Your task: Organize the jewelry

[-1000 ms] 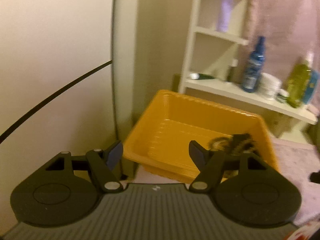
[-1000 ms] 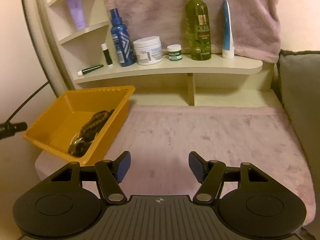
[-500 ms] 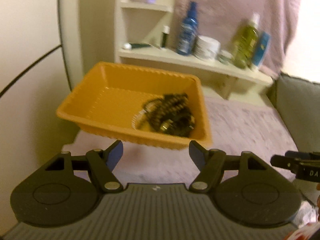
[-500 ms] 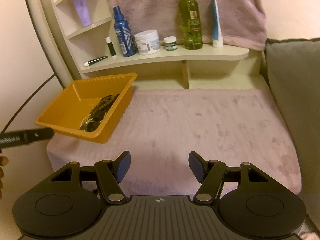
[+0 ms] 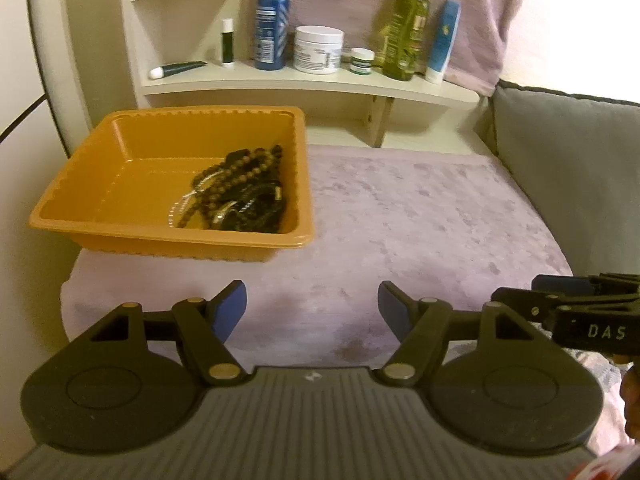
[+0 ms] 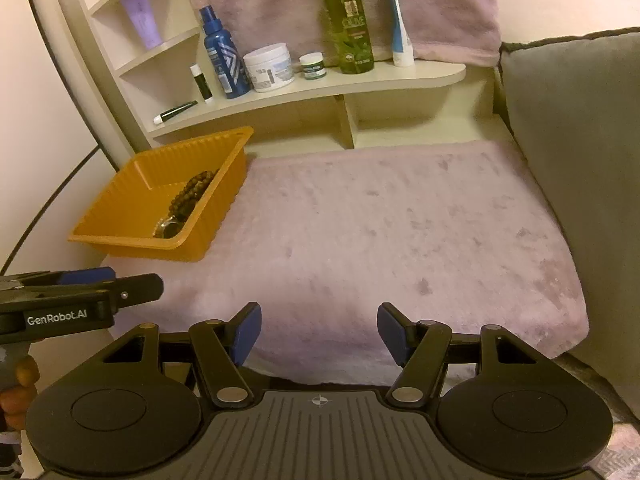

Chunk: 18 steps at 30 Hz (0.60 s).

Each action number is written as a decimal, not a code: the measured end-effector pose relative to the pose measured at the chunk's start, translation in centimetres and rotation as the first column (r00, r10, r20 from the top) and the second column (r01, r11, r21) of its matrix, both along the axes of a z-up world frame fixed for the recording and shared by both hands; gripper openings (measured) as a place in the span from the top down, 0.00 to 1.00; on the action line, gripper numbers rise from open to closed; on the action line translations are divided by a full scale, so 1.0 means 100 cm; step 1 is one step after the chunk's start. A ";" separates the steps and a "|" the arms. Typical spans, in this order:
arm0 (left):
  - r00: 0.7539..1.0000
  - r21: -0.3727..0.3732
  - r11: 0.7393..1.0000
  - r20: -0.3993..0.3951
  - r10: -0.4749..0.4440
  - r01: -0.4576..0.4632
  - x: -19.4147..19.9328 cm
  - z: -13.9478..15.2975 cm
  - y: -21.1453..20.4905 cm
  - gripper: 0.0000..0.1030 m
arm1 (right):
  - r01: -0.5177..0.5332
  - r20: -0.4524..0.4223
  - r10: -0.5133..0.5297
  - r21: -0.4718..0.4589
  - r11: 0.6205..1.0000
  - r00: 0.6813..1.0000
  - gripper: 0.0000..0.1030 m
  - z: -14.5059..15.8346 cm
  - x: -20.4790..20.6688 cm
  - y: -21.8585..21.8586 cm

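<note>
An orange plastic tray sits at the left end of the pink plush surface. In its right half lies a tangle of dark jewelry: brown beaded strands and black bands. My left gripper hangs open over the near edge of the plush, short of the tray, with nothing between its fingers. Further right, my right gripper is open and empty too. Each gripper shows side-on in the other's view, the left gripper at the left edge and the right gripper at the right edge.
A curved cream shelf behind the plush carries a blue spray bottle, a white jar, a small jar, a green bottle and tubes. A grey cushion borders the right side. A black cable runs along the left wall.
The left gripper has swung right, away from the wall and back from the tray, so tray and shelf now sit ahead of it. The right gripper drew back a little. Both stayed open.
</note>
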<state>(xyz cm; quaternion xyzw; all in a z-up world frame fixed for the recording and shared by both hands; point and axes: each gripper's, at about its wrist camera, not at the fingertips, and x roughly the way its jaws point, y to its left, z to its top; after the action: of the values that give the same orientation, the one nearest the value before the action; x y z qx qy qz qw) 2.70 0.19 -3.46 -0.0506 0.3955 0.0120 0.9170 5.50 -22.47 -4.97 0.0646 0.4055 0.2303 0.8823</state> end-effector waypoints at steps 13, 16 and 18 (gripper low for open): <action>0.999 0.007 0.999 -0.010 -0.045 0.045 0.004 -0.003 -0.016 0.31 | 0.025 -0.015 -0.026 -0.010 1.000 1.000 0.38 -0.002 0.005 -0.006; 0.999 0.010 0.999 -0.003 -0.048 0.048 0.003 -0.002 -0.017 0.31 | 0.026 -0.010 -0.026 -0.011 1.000 1.000 0.38 -0.001 0.004 -0.004; 0.999 0.010 0.999 -0.001 -0.050 0.050 0.003 -0.001 -0.017 0.31 | 0.026 -0.007 -0.026 -0.012 1.000 1.000 0.38 -0.001 0.004 -0.003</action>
<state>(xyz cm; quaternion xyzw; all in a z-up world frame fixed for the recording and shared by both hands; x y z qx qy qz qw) 2.97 -1.50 -3.55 -0.0362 0.3969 -0.0090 0.9171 5.91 -22.81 -5.06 0.0653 0.4094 0.2161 0.8840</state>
